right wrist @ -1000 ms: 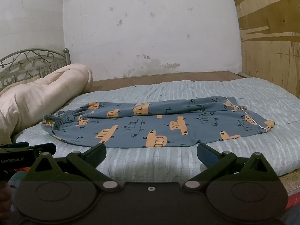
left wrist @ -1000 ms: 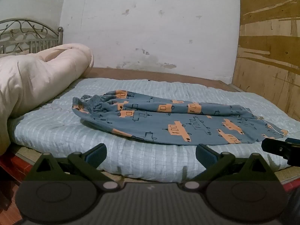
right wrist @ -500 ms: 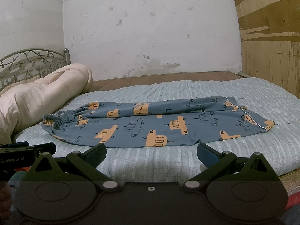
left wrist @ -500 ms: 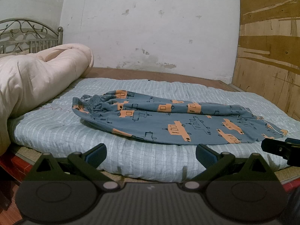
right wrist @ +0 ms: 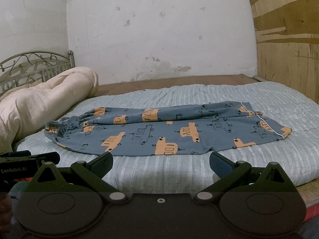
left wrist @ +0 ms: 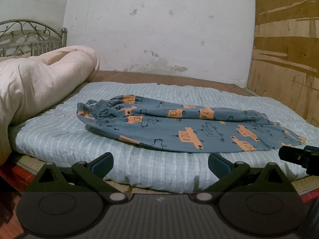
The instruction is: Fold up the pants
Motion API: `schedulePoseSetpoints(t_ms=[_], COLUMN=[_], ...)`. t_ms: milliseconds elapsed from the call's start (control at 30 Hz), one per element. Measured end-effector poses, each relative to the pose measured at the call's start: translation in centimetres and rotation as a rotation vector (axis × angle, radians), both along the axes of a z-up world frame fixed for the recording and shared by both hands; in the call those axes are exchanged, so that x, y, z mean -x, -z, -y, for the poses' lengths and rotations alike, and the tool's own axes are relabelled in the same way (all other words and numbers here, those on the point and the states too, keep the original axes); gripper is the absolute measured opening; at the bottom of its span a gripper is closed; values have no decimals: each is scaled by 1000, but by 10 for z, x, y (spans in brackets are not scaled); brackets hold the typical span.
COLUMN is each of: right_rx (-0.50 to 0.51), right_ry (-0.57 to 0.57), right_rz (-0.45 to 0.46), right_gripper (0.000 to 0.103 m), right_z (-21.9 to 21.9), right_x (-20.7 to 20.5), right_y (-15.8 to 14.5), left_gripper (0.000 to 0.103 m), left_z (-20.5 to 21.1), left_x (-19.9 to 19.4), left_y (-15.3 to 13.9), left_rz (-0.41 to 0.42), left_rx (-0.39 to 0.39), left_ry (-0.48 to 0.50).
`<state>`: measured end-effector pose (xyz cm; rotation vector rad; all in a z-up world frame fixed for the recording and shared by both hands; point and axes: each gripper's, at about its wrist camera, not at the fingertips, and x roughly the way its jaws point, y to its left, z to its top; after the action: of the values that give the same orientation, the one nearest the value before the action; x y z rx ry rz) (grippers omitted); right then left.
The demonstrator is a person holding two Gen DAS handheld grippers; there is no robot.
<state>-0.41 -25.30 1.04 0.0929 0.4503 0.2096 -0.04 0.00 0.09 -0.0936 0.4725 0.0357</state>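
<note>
A: Where are the pants [left wrist: 179,125] lying?

B: Flat on the pale blue striped mattress cover [left wrist: 59,139] of the bed, near its front edge. They are blue-grey with orange vehicle prints.

A: Which way do they run?

B: The long axis goes side to side across the bed. The gathered waistband [right wrist: 57,126] points left, toward the rolled cream quilt [right wrist: 39,99]; the leg hems [right wrist: 275,127] point right, toward the wooden panel [right wrist: 289,49]. One leg lies partly over the other, and the cloth is rumpled near the waist.

A: And the left gripper [left wrist: 160,161]?

B: It is held in front of the bed's near edge with its jaws spread wide and nothing between them. It sits nearer the waistband end, apart from the cloth.

A: The right gripper [right wrist: 161,161]?

B: Likewise spread wide and empty, held low over the front of the mattress, just short of the pants' near edge. From the left wrist view, its tip shows at the right edge, close to the hems.

A: Anything behind?

B: A scuffed white wall [left wrist: 159,29] and a metal headboard [right wrist: 35,63] on the left.
</note>
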Motion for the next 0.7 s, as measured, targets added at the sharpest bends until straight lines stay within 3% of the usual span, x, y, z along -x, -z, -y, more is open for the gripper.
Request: schedulePoseSetpoints(t_ms=[700], right_rx=[70], right_ry=[-39], right_rz=[-144], right_gripper=[102], right_z=[-8], right_x=[-30], right_y=[-19], left_gripper=[103], left_z=[7], left_x=[-27], left_y=[-17], left_rz=[-115], left_rx=[-72], left_ry=[-4])
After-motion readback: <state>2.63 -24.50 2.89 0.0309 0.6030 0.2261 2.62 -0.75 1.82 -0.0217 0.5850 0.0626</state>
